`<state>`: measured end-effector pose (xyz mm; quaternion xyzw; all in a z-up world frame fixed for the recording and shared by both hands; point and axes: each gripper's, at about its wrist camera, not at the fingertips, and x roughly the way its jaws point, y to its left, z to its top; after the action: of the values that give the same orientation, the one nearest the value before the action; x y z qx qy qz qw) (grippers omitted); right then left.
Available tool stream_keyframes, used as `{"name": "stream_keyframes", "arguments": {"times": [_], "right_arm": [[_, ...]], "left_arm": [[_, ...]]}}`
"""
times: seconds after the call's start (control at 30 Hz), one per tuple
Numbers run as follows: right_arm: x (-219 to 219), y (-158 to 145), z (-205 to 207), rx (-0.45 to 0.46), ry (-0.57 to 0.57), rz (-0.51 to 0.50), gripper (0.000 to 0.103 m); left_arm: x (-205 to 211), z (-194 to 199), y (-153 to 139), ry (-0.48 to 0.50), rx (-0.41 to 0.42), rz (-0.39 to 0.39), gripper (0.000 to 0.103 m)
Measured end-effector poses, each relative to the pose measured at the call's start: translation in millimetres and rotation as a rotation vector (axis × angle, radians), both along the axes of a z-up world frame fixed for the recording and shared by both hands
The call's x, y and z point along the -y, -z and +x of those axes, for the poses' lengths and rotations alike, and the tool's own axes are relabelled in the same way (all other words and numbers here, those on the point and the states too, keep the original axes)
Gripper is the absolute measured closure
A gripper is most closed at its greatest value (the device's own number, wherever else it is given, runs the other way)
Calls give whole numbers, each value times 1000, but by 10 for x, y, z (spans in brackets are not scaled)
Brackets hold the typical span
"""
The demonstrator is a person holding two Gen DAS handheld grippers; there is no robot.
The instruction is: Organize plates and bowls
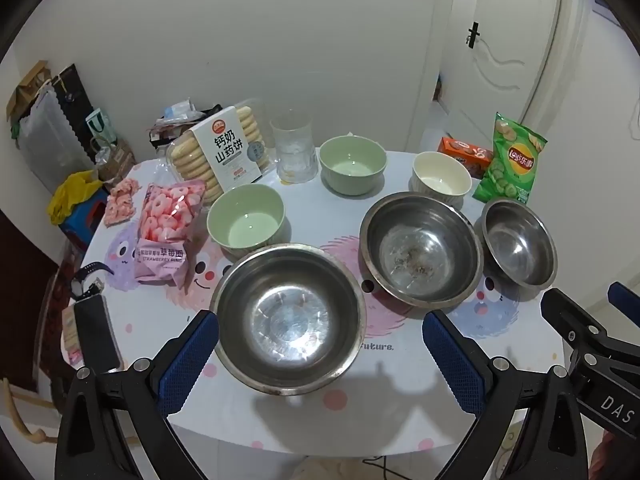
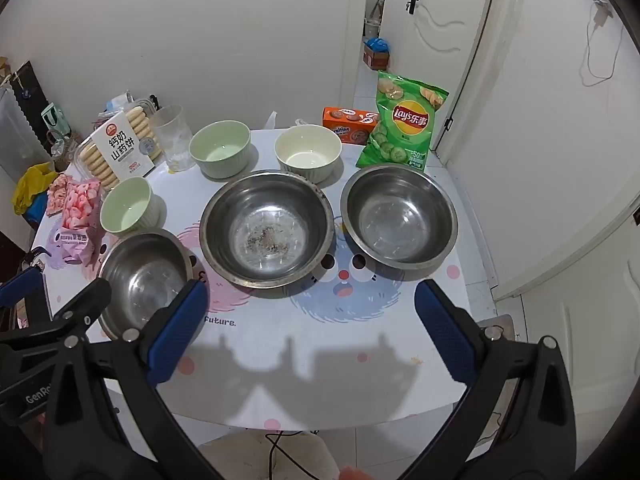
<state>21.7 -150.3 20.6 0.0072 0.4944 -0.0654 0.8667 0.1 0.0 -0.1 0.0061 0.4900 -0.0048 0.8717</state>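
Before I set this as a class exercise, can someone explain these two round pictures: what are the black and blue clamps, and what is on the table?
A person holds a two-finger clamp in each hand, with a wide-angle camera on each looking along its blue-padded fingers. One picture comes from the left gripper, the other from the right gripper. Both are open and hold nothing. On the table stand three steel bowls, two green bowls, a cream bowl, a glass, and snacks, including a green crisp bag.
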Motion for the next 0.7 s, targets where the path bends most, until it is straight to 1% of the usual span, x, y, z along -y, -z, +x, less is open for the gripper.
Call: {"name": "stream_keyframes", "arguments": {"times": [0.27, 0.3, 0.5, 0.53, 0.7], "right_arm": [[-16, -4, -1, 5, 1, -9, 0], [-17, -5, -1, 5, 2, -10, 0], [-31, -3, 1, 4, 2, -11, 0], [-31, -4, 1, 3, 2, -11, 0], [59, -25, -14, -1, 4, -14, 0]], "left_arm": [[15, 11, 11, 8, 1, 6, 0], [-65, 20, 7, -2, 0, -1, 0], [-155, 12, 26, -7, -2, 1, 0], [-67, -9, 0, -12, -2, 6, 0], [-65, 11, 6, -21, -1, 5, 0]]}}
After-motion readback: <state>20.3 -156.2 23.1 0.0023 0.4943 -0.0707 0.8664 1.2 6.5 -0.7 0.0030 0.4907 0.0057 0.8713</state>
